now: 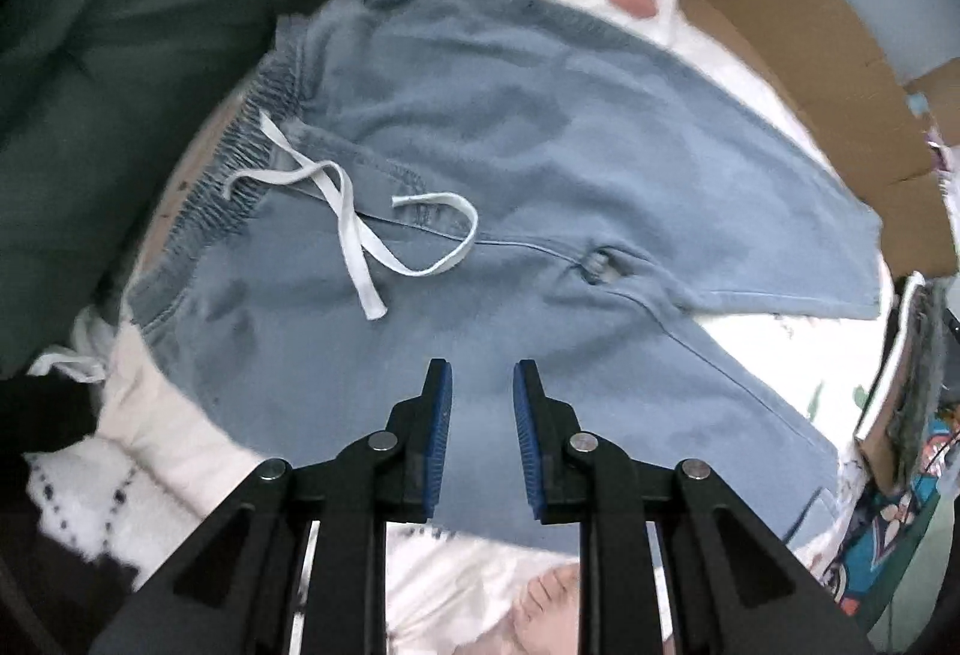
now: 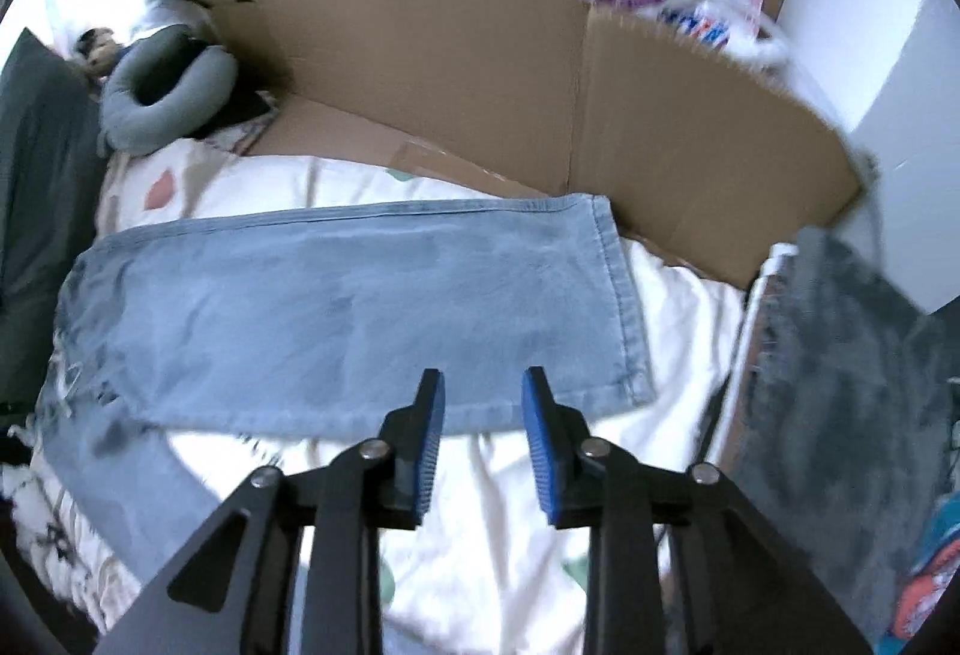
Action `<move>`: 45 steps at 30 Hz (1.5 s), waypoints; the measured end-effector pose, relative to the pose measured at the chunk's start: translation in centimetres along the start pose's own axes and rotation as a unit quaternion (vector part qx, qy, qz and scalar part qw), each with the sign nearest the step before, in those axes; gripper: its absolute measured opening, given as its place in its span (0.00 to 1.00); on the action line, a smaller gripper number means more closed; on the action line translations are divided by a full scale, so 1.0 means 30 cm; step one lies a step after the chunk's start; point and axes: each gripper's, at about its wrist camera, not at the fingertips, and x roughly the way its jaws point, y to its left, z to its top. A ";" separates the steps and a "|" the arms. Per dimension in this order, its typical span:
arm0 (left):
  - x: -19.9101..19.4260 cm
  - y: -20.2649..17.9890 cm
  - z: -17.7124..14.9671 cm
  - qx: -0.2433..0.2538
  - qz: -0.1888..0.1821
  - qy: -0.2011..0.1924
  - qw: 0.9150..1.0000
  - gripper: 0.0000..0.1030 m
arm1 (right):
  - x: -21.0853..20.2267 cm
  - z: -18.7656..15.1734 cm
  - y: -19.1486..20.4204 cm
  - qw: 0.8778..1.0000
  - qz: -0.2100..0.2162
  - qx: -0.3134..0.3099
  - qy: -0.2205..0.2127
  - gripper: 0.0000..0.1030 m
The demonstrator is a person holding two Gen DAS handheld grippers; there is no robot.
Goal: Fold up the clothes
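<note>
Light blue denim trousers (image 1: 510, 126) lie spread flat on a white patterned bedspread (image 1: 156, 451), the elastic waistband (image 1: 240, 156) at the left with a white drawstring (image 1: 360, 235) looped over the front. My left gripper (image 1: 482, 385) hovers above the near leg, jaws a little apart with nothing between the blue pads. In the right wrist view one trouser leg (image 2: 336, 307) lies across the bedspread (image 2: 516, 475) with its hem (image 2: 624, 295) at the right. My right gripper (image 2: 482, 391) hangs above the lower edge of that leg, open and empty.
A flattened brown cardboard box (image 2: 480, 78) lines the far side of the bed. A grey neck pillow (image 2: 162, 84) sits at the far left, a dark grey fuzzy cloth (image 2: 840, 355) at the right. Dark green bedding (image 1: 120, 24) lies beside the waistband. A bare foot (image 1: 552, 595) shows below the left gripper.
</note>
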 end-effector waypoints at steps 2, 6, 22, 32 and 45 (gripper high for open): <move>-0.070 0.008 -0.020 -0.008 -0.007 -0.003 1.000 0.21 | -0.092 0.005 -0.005 1.000 0.001 -0.002 -0.004 0.25; -0.199 0.014 -0.055 -0.004 -0.004 -0.021 1.000 0.70 | -0.299 0.037 -0.033 0.999 -0.003 -0.001 -0.032 0.27; -0.352 -0.028 -0.245 -0.032 -0.037 -0.001 0.999 0.75 | -0.825 -0.005 -0.151 0.997 0.006 0.007 -0.072 0.32; -0.391 -0.027 -0.372 -0.034 -0.060 -0.008 0.998 0.75 | -0.905 -0.237 -0.219 0.998 0.022 0.020 -0.057 0.34; -0.364 -0.001 -0.447 -0.041 -0.061 -0.015 0.997 0.93 | -0.850 -0.483 -0.288 0.997 0.021 0.059 -0.039 0.41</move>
